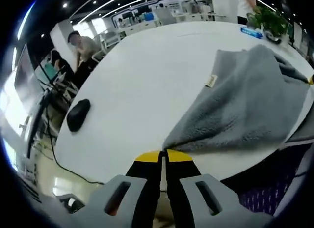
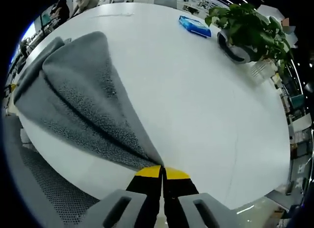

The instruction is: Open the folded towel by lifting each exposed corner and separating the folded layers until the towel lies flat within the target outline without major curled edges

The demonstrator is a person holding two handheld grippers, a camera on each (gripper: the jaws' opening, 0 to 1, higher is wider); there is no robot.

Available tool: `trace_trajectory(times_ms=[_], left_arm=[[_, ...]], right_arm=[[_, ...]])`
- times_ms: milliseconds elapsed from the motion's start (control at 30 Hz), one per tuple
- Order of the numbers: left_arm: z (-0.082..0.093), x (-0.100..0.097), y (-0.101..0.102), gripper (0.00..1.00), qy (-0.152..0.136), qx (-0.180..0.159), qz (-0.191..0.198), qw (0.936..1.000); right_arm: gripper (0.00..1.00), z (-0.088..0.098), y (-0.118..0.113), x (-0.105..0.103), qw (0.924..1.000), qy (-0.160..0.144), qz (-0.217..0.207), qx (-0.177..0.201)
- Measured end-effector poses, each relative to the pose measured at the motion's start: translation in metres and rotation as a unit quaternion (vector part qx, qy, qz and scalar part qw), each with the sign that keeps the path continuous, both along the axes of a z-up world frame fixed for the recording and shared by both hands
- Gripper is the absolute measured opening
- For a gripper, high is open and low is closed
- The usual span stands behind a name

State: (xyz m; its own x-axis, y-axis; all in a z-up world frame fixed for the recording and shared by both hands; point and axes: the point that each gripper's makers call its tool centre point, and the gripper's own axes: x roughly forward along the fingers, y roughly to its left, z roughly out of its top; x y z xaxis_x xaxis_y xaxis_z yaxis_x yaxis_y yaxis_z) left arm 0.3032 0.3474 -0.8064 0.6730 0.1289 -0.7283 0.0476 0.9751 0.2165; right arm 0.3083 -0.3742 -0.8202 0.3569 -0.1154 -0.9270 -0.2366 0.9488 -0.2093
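A grey fleecy towel (image 1: 250, 105) lies stretched over the white table (image 1: 147, 85), with a small tan label (image 1: 211, 80) on its upper edge. My left gripper (image 1: 163, 154) is shut on one towel corner, and the cloth fans out from its yellow tips to the right. In the right gripper view the same towel (image 2: 83, 95) runs up and left from my right gripper (image 2: 162, 170), which is shut on another corner. The cloth is pulled taut between the two, with folds along its length.
A black mouse (image 1: 78, 114) rests on the table's left side. A potted plant (image 2: 248, 29) and a blue packet (image 2: 195, 25) stand at the far edge. A mesh chair (image 2: 59, 188) sits below the table edge. People work at desks in the background.
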Motion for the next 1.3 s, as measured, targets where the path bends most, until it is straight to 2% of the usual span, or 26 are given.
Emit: trace_trajectory(times_ms=[433, 567, 800, 933, 1100, 1133, 1167, 1233, 1300], left_arm=[[0.001, -0.027, 0.003, 0.01, -0.002, -0.021, 0.029, 0.9993], [0.002, -0.031, 0.002, 0.01, 0.001, -0.014, 0.027, 0.9995], [0.002, -0.030, 0.002, 0.02, 0.005, -0.013, 0.025, 0.9996], [0.002, -0.025, 0.001, 0.03, 0.003, -0.029, 0.027, 0.9992], [0.002, -0.021, -0.001, 0.04, 0.010, -0.010, 0.016, 0.9998], [0.003, -0.021, -0.001, 0.05, 0.009, -0.011, 0.016, 0.9998], [0.003, -0.020, 0.000, 0.06, 0.007, -0.015, 0.016, 0.9997], [0.010, -0.022, -0.001, 0.09, 0.002, -0.034, 0.025, 0.9991], [0.027, -0.020, 0.001, 0.10, -0.029, -0.046, 0.034, 0.9980]], right_arm=[[0.00, -0.001, 0.000, -0.021, 0.9990, 0.031, -0.021, 0.025], [0.00, 0.000, 0.005, -0.027, 0.9985, 0.036, -0.026, 0.032], [0.00, 0.003, 0.010, -0.030, 0.9981, 0.042, -0.020, 0.041], [0.00, 0.003, 0.012, -0.030, 0.9977, 0.048, -0.013, 0.046], [0.00, -0.001, 0.007, -0.026, 0.9967, 0.049, -0.020, 0.061], [0.01, 0.000, 0.007, -0.026, 0.9960, 0.045, -0.021, 0.074], [0.06, 0.001, 0.006, -0.020, 0.9951, 0.019, -0.043, 0.087], [0.14, 0.012, 0.010, -0.016, 0.9916, -0.009, -0.054, 0.117], [0.13, 0.029, 0.015, -0.002, 0.9856, -0.066, -0.055, 0.145]])
